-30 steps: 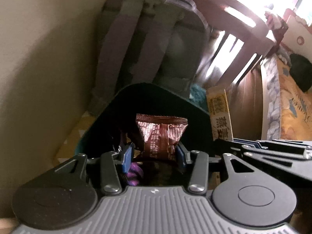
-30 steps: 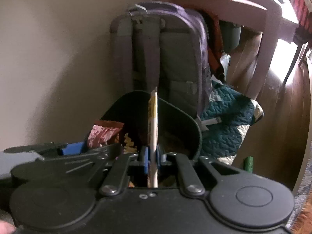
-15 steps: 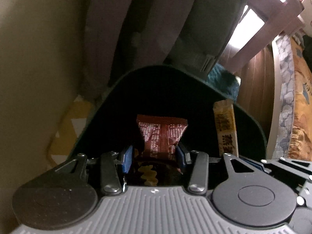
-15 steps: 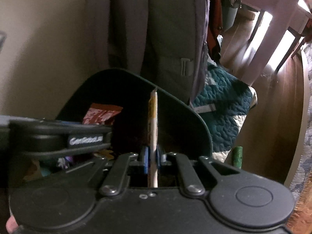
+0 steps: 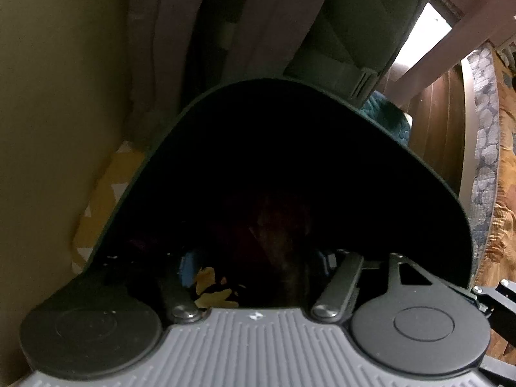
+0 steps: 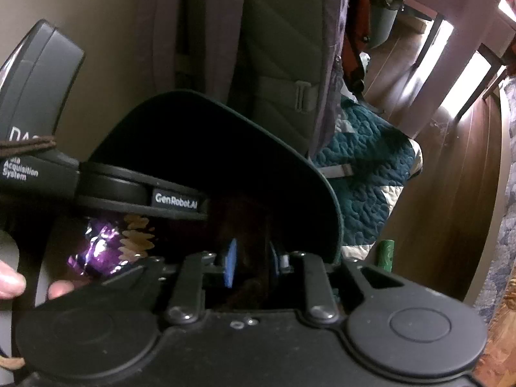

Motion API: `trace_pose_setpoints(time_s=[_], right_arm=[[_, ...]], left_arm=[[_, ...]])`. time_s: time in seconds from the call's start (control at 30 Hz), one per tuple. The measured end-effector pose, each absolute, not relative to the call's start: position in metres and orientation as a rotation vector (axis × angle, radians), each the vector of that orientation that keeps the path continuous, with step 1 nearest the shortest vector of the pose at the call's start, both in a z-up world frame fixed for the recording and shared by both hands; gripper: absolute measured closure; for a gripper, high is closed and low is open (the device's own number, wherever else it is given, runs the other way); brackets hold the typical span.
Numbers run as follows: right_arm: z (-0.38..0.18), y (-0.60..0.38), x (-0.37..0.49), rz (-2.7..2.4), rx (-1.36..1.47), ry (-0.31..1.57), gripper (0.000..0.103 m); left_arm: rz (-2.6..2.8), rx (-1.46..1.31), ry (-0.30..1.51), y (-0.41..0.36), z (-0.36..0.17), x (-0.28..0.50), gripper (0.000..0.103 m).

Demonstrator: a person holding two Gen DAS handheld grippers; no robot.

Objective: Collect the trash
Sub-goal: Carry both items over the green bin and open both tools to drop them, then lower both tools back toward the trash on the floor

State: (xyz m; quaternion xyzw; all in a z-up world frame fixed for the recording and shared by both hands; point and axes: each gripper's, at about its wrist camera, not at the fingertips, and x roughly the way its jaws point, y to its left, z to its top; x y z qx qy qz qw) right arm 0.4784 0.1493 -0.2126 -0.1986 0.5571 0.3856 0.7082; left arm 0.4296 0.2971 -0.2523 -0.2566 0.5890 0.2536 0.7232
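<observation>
A dark green trash bin (image 5: 435, 180) fills the left wrist view, and it also shows in the right wrist view (image 6: 322, 180). My left gripper (image 5: 258, 267) reaches down inside it with its fingers apart; a dim reddish-brown wrapper (image 5: 277, 238) lies in the dark between them, and I cannot tell if it is held. My right gripper (image 6: 251, 261) is also over the bin mouth, its blue pads (image 6: 230, 259) apart, nothing clearly between them. A purple foil wrapper (image 6: 96, 251) and yellow scraps (image 5: 209, 290) lie in the bin. The left gripper's body (image 6: 142, 193) crosses the right wrist view.
A grey backpack (image 6: 277, 48) leans on the beige wall (image 5: 48, 80) behind the bin. A teal quilt (image 6: 364, 167) lies to the right on the wooden floor (image 6: 451, 193). A small green object (image 6: 385, 254) stands by the quilt. White furniture legs (image 6: 435, 42) stand beyond.
Both grippers have moved down into the bin. The right gripper has opened and its yellow stick packet is gone from its fingers. The red wrapper in the left gripper has sunk into the dark.
</observation>
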Motion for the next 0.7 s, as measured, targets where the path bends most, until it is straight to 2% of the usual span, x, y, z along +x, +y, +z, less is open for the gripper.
trace_pose_setpoints(time_s=[0.7], right_arm=[[-0.144, 0.088, 0.446, 0.97, -0.337, 1.104, 0.068]], left_arm=[[0.536, -0.404, 1.044, 0.233, -0.165, 0.367, 0.034]])
